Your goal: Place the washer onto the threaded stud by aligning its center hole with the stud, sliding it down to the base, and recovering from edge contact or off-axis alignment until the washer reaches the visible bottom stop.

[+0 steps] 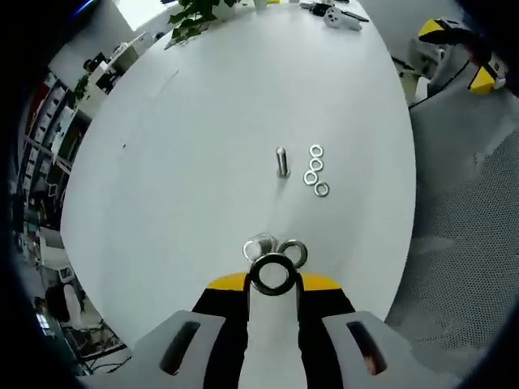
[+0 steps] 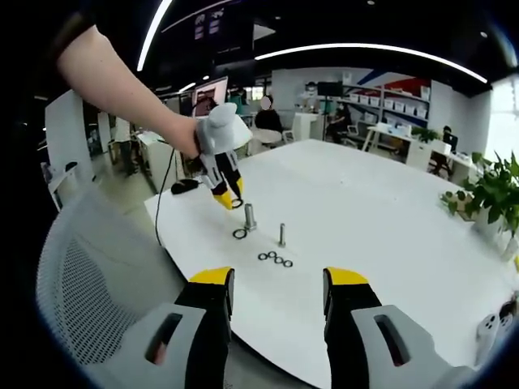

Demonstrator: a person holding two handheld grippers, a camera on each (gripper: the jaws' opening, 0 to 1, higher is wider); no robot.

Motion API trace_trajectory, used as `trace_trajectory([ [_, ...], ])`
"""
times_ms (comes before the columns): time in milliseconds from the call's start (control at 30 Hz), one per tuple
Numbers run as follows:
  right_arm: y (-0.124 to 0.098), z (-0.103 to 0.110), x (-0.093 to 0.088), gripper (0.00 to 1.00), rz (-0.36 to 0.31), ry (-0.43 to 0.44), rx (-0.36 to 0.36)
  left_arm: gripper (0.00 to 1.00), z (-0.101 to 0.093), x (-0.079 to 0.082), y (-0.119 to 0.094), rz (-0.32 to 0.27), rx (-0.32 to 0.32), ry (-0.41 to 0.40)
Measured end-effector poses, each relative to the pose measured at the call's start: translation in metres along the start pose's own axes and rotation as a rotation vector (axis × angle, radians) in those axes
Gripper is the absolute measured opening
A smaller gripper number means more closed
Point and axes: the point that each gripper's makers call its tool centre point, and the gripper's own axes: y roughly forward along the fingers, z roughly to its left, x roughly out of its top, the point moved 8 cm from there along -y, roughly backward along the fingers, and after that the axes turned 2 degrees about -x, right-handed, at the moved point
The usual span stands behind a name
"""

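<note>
Steel washer (image 1: pixel 272 274) is pinched flat in the left gripper's (image 1: pixel 273 279) jaws, hole exposed for alignment, short of the threaded stud (image 1: pixel 281 161) mid-worktop (image 1: pixel 203 121). The right gripper's (image 2: pixel 278 285) jaws stand spread, empty.

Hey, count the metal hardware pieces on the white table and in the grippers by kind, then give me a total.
Washers: 6, four in a row, one flat near the nut, one held by the left gripper
Threaded studs: 1
Nuts: 1
Total: 8

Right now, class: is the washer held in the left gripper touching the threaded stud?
Apart. In the left gripper view, bare table separates the washer in the left gripper from the stud.
</note>
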Motion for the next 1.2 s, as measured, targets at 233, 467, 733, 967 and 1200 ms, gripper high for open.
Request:
trace_trajectory([
  [233, -0.001, -0.001, 0.0, 0.46, -0.002, 0.006, -0.009, 0.2, 0.004, 0.01, 0.005, 0.0, 0.013, 0.01],
  [467, -0.001, -0.002, 0.0, 0.46, -0.002, 0.008, -0.014, 0.2, 0.012, 0.013, 0.013, 0.023, 0.007, 0.004],
  [733, -0.001, -0.003, 0.0, 0.46, -0.001, 0.01, -0.019, 0.2, 0.014, 0.014, 0.016, 0.03, -0.002, -0.002],
  [967, -0.001, -0.004, 0.0, 0.46, -0.003, 0.016, -0.026, 0.2, 0.014, 0.013, 0.024, 0.051, -0.012, 0.015],
  [1200, 0.0, -0.004, -0.001, 0.46, 0.006, 0.015, -0.028, 0.2, 0.014, 0.011, 0.036, 0.065, -0.021, 0.017],
])
